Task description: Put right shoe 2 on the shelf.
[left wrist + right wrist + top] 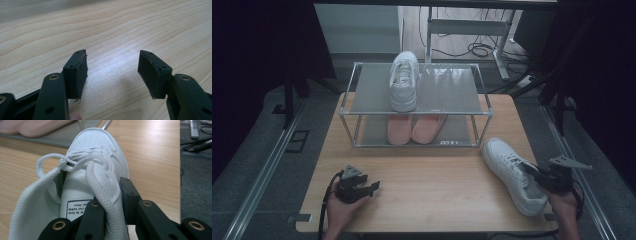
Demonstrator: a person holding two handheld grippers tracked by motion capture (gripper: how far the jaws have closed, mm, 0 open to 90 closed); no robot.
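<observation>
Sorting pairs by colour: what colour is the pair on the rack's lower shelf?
Pink: the pair of slippers on the lower shelf looks pale pink, best seen in the high view.

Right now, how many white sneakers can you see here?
2. One white sneaker stands on the rack's top shelf; the other sneaker lies on the table, its collar clamped by the right gripper.
</observation>
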